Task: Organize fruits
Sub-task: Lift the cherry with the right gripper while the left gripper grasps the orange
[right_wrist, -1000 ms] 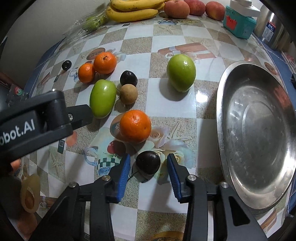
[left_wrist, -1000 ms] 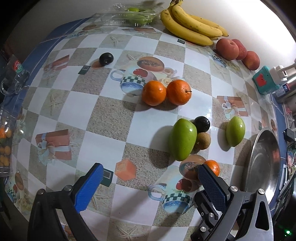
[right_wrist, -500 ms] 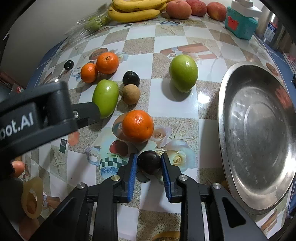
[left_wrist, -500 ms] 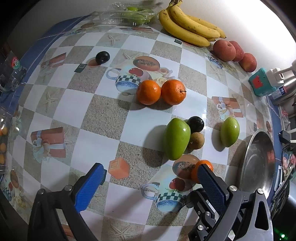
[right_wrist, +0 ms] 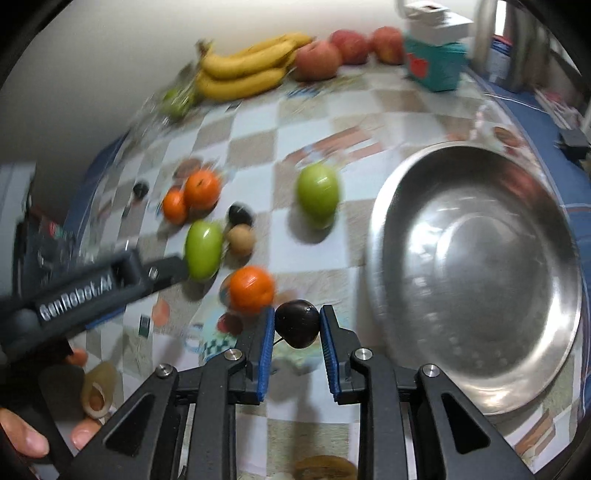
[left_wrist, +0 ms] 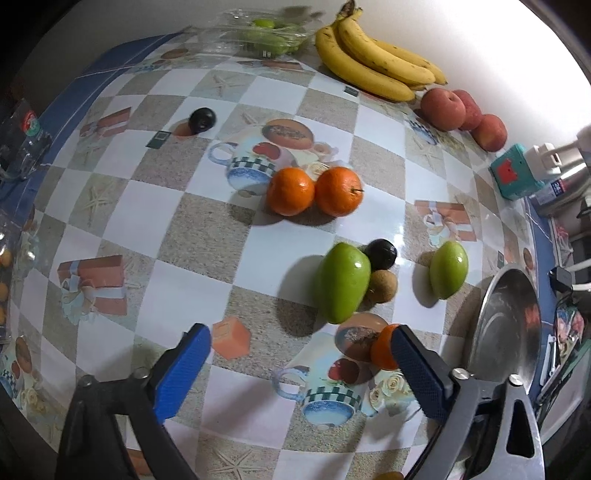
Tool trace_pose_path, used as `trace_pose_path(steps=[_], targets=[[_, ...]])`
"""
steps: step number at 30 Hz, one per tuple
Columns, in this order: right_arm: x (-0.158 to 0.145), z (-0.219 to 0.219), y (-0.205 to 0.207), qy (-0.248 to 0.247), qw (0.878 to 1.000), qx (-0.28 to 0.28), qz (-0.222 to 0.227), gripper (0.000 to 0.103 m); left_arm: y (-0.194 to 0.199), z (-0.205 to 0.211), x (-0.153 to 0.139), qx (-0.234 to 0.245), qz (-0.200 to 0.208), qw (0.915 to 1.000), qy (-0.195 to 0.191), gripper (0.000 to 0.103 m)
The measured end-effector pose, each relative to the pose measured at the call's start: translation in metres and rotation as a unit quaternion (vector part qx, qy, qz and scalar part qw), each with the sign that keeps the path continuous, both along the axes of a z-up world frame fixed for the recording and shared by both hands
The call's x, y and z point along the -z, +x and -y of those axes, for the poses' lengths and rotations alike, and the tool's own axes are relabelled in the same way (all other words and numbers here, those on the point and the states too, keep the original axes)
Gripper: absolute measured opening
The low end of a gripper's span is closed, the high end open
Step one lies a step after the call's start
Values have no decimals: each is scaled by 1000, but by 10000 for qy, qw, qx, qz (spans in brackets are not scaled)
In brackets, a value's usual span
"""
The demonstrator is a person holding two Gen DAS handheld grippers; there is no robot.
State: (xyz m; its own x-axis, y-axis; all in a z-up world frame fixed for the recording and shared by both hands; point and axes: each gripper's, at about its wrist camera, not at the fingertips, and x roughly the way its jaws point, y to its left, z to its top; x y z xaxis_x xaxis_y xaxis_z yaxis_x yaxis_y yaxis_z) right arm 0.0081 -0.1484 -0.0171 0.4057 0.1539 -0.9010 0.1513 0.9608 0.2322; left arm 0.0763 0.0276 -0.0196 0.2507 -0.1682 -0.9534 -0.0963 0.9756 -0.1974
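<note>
My right gripper (right_wrist: 297, 325) is shut on a dark plum (right_wrist: 297, 323) and holds it lifted above the table, just left of the steel bowl (right_wrist: 476, 258). An orange (right_wrist: 251, 288) lies right behind the plum. My left gripper (left_wrist: 299, 354) is open and empty over the near table. Ahead of it lie a green mango (left_wrist: 342, 281), a dark plum (left_wrist: 382, 254), a brown round fruit (left_wrist: 381, 286), a second green mango (left_wrist: 448, 269), two oranges (left_wrist: 314, 191) and a far plum (left_wrist: 202, 119).
Bananas (left_wrist: 373, 59) and peaches (left_wrist: 461, 114) lie along the back wall, next to a clear pack of green fruit (left_wrist: 262, 33). A teal box (left_wrist: 515, 175) stands at the right. The left gripper's body (right_wrist: 85, 291) reaches in from the left in the right wrist view.
My right gripper closed on the dark plum and lifted it off the table, swinging toward the steel bowl. My left gripper stayed open and drew back slightly.
</note>
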Motion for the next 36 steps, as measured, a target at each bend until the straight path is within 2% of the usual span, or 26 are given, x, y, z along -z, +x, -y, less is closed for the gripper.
trace_pose_path(steps=[7,9,13,15,20,22,29,36], targets=[[-11,43,-7,24,9976,677,124,26,-2,28,3,428,-10,9990,-128,86],[-12,49,-10,56,9970,767,130,26,-2,38,4,563,25,9982,-186,80],[-14,54,-15,88,9967,799,142,26,-3,57,10,815,9,9966,-119,74],[-13,53,-12,122,9966,802,135,26,-3,63,14,895,-9,9959,-94,64],[-12,50,-9,154,9968,782,111,26,-1,73,22,1004,-52,9949,22,52],[-12,49,-9,130,9966,805,147,26,0,75,24,1011,-61,9949,-35,50],[-13,51,-10,165,9965,808,132,26,0,76,23,1028,-44,9944,-225,33],[-11,52,-10,179,9962,839,120,26,-4,69,19,993,-34,9946,-286,33]])
